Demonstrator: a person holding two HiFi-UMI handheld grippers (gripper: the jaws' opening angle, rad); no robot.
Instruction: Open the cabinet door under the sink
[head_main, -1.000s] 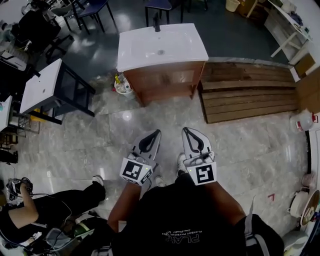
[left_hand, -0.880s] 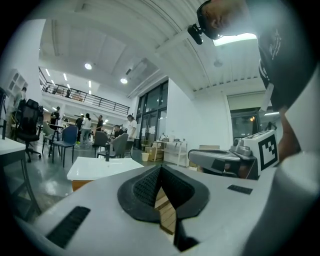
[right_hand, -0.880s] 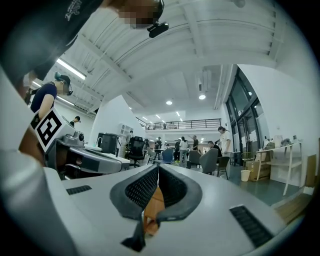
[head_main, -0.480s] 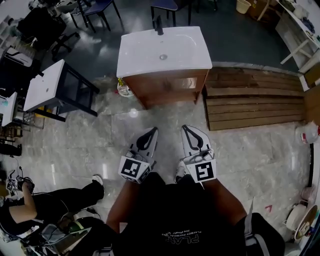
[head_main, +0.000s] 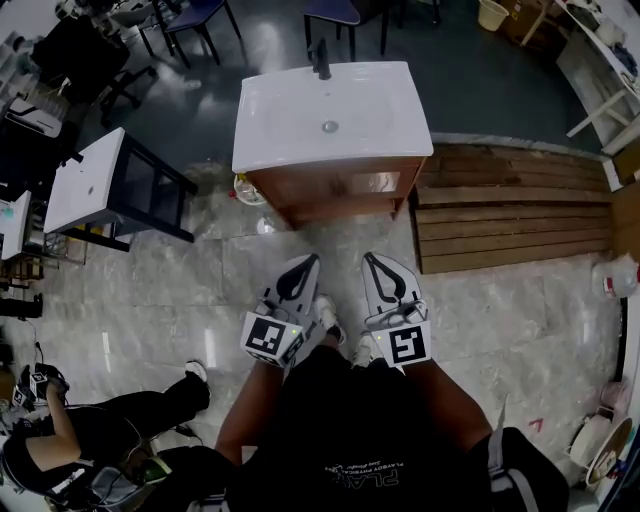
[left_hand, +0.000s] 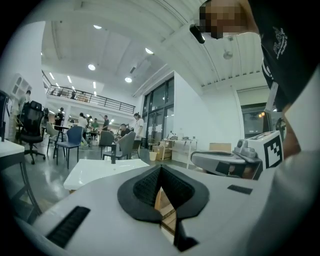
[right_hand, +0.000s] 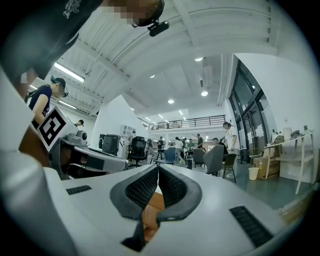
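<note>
I'm carrying both tools forward side by side, and what has changed over the last second is the distance. The sink (head_main: 330, 105) and the wooden cabinet (head_main: 335, 195) beneath it now sit lower and larger in the head view, so the gap ahead of the tool tips has shrunk. A shoe (head_main: 325, 313) has swung forward to lie between the two tools, which I read as a stride toward the cabinet.

The left tool (head_main: 307, 262) is narrow, its pads pressed together with nothing between them. In its own view I see only a sliver of brown wood through the slot below the pads. The right tool (head_main: 372, 258) is the same, fully closed and empty.

The cabinet door (head_main: 350, 185) is straight ahead of both tips and well apart from them. It looks closed, flush with the cabinet front. I can't pick out a handle from here, and a bright glare patch sits on the right part of the front. A stack of wooden planks (head_main: 510, 215) lies on the floor ahead and to the right of the right tool, just beside the cabinet.

My judgement is that this is only the approach, and the door is untouched. Before any pull, at least one tool will have to open. I'll also need to bring its tips lower to reach the door's edge or handle.
</note>
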